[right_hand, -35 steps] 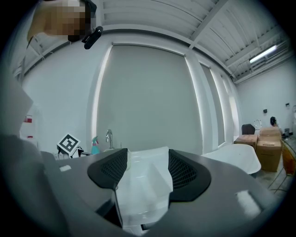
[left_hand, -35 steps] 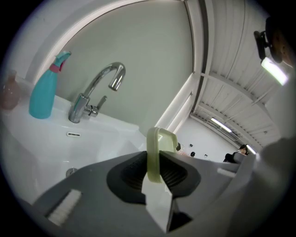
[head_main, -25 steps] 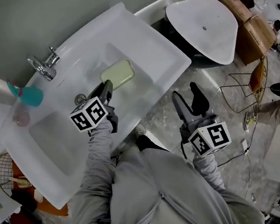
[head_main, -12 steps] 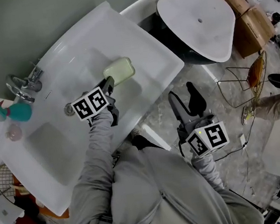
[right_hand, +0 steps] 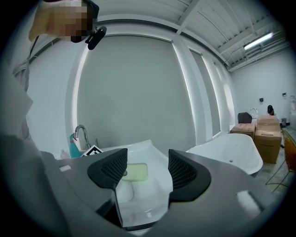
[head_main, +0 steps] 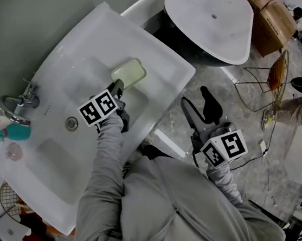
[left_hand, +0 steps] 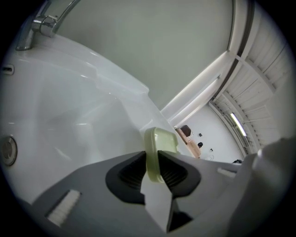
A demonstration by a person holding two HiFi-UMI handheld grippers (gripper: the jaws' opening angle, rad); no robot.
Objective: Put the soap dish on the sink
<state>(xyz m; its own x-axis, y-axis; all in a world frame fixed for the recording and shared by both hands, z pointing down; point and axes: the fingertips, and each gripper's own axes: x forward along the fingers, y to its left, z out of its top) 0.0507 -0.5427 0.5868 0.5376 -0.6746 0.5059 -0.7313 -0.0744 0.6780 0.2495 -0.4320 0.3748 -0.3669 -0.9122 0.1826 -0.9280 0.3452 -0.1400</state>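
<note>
The pale green soap dish (head_main: 129,73) hangs over the right part of the white sink (head_main: 165,61), above the basin's slope. My left gripper (head_main: 118,86) is shut on its near edge; in the left gripper view the dish (left_hand: 159,144) stands on edge between the black pads (left_hand: 127,172). My right gripper (head_main: 203,101) is open and holds nothing, off the sink's front right corner over the floor. In the right gripper view the dish (right_hand: 134,172) shows small between the spread jaws.
A chrome faucet (head_main: 15,104) and a teal bottle (head_main: 10,131) stand at the sink's left, with the drain (head_main: 72,123) in the basin. A white bathtub (head_main: 211,14), cardboard boxes (head_main: 272,18) and a wire stand (head_main: 277,82) lie to the right.
The left gripper has carried the soap dish a little to the right and lower over the sink. The right gripper has shifted only slightly and stays open.
</note>
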